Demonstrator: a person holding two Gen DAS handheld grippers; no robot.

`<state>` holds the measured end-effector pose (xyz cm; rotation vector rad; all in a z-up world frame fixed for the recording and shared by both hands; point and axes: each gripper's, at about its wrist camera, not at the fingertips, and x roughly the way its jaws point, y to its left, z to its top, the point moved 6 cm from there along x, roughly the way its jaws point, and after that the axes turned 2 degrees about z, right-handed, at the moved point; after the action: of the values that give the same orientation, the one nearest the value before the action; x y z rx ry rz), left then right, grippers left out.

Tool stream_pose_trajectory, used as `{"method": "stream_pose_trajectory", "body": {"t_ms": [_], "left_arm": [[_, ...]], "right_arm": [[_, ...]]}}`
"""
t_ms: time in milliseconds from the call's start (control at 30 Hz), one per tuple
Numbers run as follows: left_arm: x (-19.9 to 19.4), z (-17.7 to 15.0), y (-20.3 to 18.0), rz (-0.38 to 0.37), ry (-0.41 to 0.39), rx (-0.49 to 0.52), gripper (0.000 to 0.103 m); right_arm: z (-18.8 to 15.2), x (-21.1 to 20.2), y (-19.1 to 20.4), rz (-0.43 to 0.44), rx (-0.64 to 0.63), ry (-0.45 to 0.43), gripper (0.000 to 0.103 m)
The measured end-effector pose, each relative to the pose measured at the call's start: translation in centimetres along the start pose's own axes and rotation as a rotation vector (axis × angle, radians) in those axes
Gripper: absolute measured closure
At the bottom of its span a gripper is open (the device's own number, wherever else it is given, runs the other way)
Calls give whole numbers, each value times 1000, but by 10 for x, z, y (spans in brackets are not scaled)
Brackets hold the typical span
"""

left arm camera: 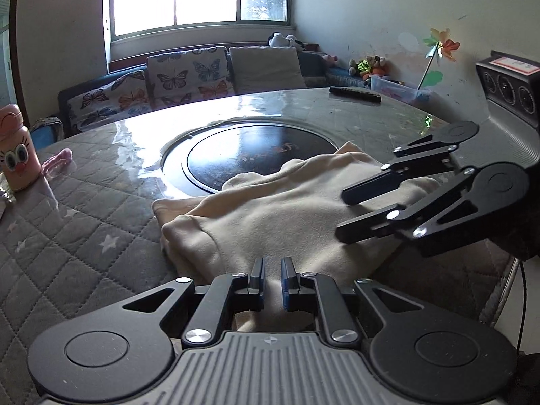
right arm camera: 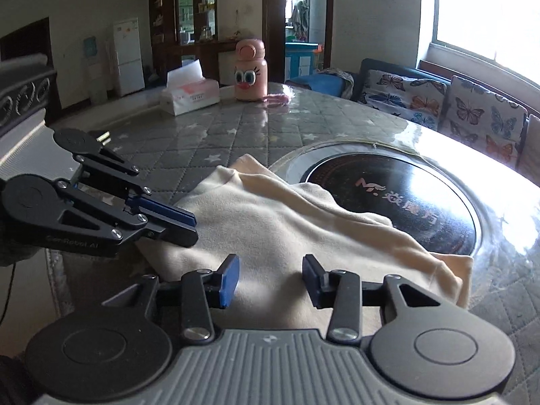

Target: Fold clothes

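Garment: a cream cloth lies partly folded on the table, near its front edge, with its far end over the rim of the round black cooktop sunk in the table's middle.
Left gripper: fingers close together, pinching a raised ridge of the cloth's near edge between the pads.
Right gripper: fingers wide apart, hanging just above the cloth with nothing between them.
Writing on cooktop: a red "M" mark followed by Chinese characters, too distorted to read surely.
Writing on left gripper: pale lettering that seems to read "GenRobot AI" on the side of its body, seen from the right wrist view.
Bottle: pink, with a cartoon face, upright near the table's far edge.
Tissue pack: white and pink, beside the bottle; its label is too small to read.
Table cover: grey quilted cloth with white stars.
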<state>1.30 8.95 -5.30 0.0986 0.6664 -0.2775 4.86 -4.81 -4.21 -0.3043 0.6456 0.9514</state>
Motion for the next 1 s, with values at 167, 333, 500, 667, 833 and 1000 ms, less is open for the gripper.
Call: {"method": "stream_pose_trajectory", "body": {"t_ms": [167, 333, 500, 667, 833, 1000], "left_arm": [[1, -1, 1, -3, -4, -13, 91], [0, 3, 4, -6, -4, -18, 91], [5, 17, 16, 30, -14, -41, 90], [22, 20, 33, 69, 13, -84, 90], [29, 21, 44, 77, 21, -110, 88], [36, 32, 43, 78, 10, -102, 88]], "right_arm": [[-22, -21, -26, -61, 101, 2, 61], [-36, -40, -44, -58, 188, -8, 60], [-23, -41, -56, -60, 202, -30, 60], [-3, -14, -75, -49, 252, -40, 63], [15, 19, -73, 0, 259, -21, 73], [27, 42, -61, -8, 210, 3, 74]]}}
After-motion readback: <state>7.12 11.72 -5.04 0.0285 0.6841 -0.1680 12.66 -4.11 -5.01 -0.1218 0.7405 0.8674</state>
